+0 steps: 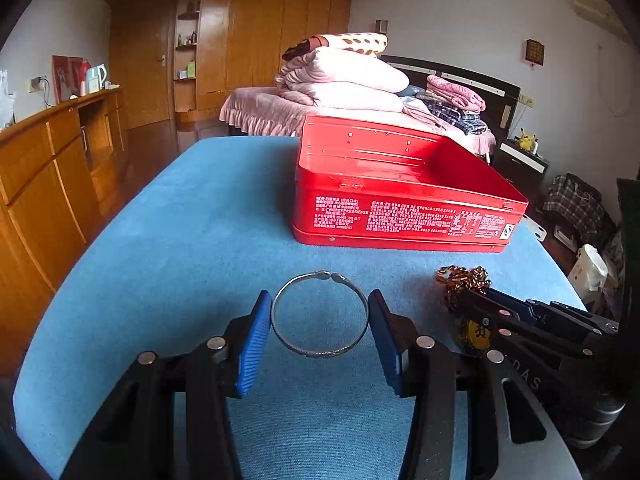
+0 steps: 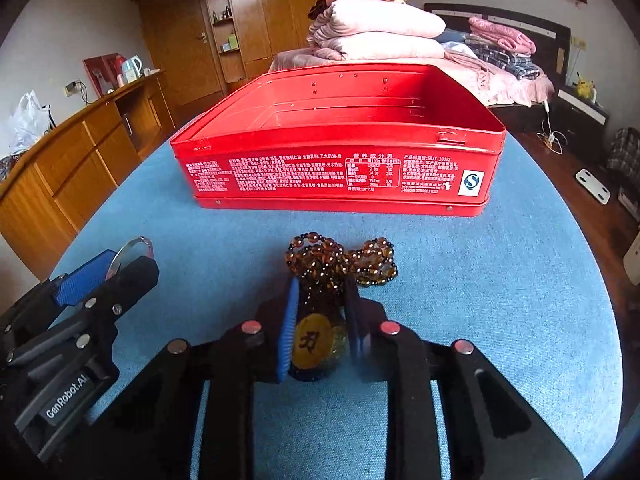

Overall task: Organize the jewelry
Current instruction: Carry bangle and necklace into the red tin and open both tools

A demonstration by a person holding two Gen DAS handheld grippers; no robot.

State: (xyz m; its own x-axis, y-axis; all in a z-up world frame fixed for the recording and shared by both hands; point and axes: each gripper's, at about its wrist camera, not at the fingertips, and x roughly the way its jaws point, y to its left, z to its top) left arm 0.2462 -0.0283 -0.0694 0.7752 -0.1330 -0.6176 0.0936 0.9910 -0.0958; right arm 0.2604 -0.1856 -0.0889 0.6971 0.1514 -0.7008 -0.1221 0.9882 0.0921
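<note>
Bedroom scene, blue cloth-covered table [image 1: 192, 216] with a bed piled with pink bedding [image 1: 344, 80] and a wooden wardrobe [image 1: 256, 28] behind. Left gripper [image 1: 320, 330] grasps a silver bangle [image 1: 320, 314], both blue pads touching its sides; the bangle lies level between the fingers, its gap facing away from the gripper. Right gripper [image 2: 322, 326] is clenched on a brown bead necklace [image 2: 340, 260] at the part just above its round yellow pendant [image 2: 314, 342]; the pendant sits between the fingers nearer the camera, and the rest of the beads are heaped on the cloth just past the fingertips. An open red tin box [image 2: 340, 172] stands ahead of both grippers, apart from the jewelry, printed side wall facing them; from the left gripper it sits ahead and to the right. In the right wrist view the left gripper shows at lower left, just beside the right one.
</note>
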